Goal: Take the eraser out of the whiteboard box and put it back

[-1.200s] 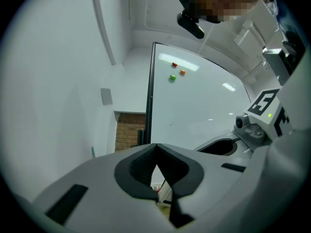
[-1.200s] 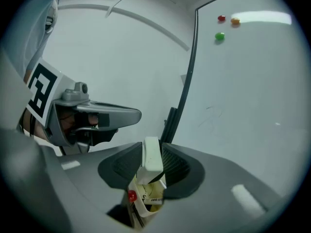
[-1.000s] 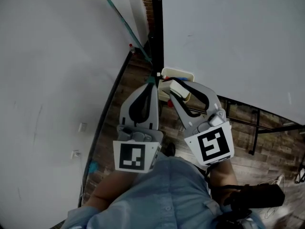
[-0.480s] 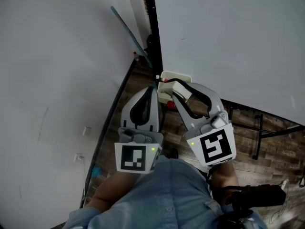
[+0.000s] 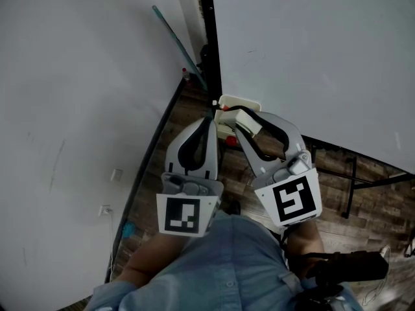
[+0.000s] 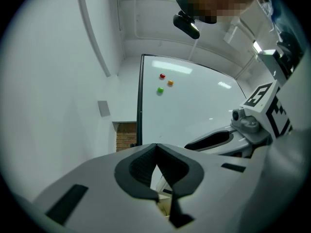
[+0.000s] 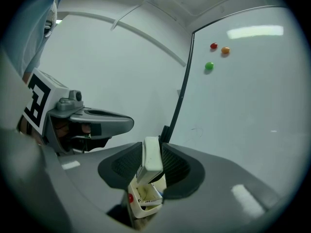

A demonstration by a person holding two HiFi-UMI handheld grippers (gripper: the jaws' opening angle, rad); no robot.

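The whiteboard [image 5: 311, 50] is filling the upper right of the head view, with its box [image 5: 241, 102] hanging at the board's lower corner, near the frame's centre. The right tongs [image 7: 151, 165] are clamping the eraser [image 7: 151, 152] on edge just above the box, probably to line it up with the opening. The left tongs [image 5: 209, 116] are closed and empty alongside, seemingly staying out of the way.

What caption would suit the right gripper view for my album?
Right gripper clamps the eraser over the whiteboard box, with the whiteboard behind.
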